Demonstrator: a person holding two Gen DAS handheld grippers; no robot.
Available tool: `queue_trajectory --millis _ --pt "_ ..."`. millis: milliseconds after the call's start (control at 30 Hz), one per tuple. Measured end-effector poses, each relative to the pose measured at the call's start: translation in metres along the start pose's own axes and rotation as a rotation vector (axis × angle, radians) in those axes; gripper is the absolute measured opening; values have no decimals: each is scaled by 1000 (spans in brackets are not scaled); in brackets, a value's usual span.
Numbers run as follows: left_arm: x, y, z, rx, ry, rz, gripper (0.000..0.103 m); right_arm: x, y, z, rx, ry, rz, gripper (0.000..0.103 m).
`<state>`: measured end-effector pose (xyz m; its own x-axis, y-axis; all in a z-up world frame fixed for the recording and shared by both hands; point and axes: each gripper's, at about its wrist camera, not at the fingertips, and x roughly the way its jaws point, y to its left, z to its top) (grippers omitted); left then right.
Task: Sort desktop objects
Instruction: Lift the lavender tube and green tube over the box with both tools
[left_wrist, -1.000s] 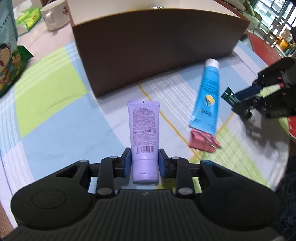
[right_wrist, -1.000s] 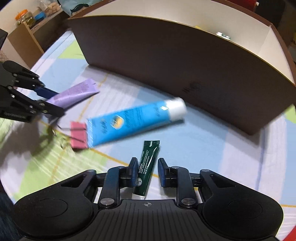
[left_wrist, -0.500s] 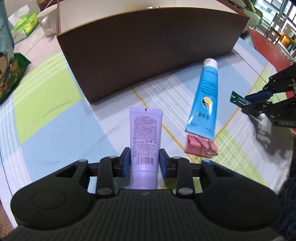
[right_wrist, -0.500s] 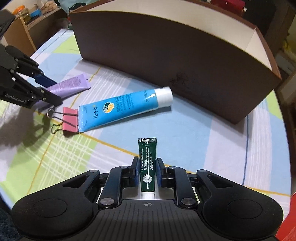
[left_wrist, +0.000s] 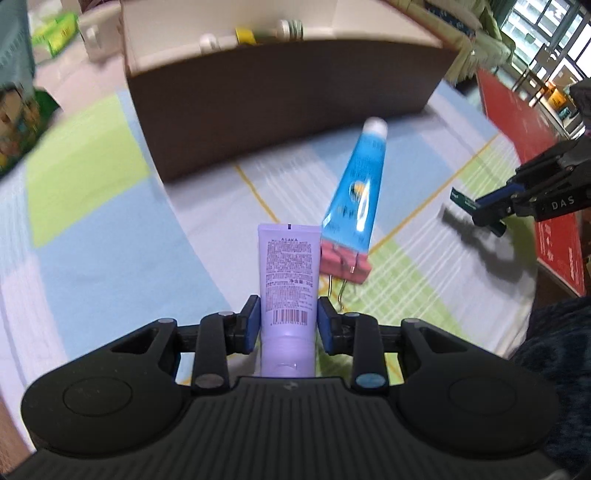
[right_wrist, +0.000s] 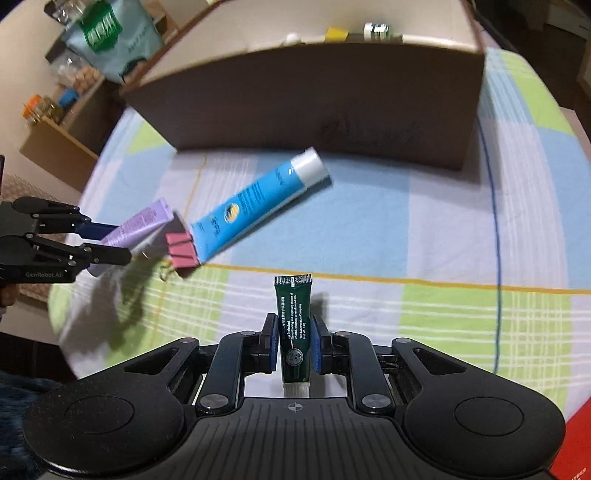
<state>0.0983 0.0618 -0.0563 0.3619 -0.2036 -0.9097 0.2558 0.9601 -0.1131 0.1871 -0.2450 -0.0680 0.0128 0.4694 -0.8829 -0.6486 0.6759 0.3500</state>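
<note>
Left wrist: left gripper (left_wrist: 288, 325) clamps lilac tube (left_wrist: 289, 280) | right gripper (right_wrist: 293, 347) pinches green tube (right_wrist: 293, 328) | both carried above surface (right_wrist: 406, 229) | next, probably: lift over box (right_wrist: 314, 99) wall, drop in

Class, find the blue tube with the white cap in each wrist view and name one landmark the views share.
Left wrist: the blue tube lies right of centre, cap toward the brown box.
Right wrist: the blue tube lies left of centre, slanting, cap up-right.
Shared landmark: the pink binder clip at its flat end.
</note>
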Motion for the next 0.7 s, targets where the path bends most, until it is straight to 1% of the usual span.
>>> queue_trajectory --millis 167,300,533,700 --pt "-40 0 22 35 -83 41 27 -28 2 17 -23 -56 6 16" --pt "-64 -1 41 79 -126 69 27 -49 8 34 -85 -98 -5 16" --pt "-89 -3 76 145 -171 98 27 -81 21 64 -202 -163 -34 16" --pt "-97 -3 104 178 -208 126 27 -97 26 90 -259 -208 -59 16"
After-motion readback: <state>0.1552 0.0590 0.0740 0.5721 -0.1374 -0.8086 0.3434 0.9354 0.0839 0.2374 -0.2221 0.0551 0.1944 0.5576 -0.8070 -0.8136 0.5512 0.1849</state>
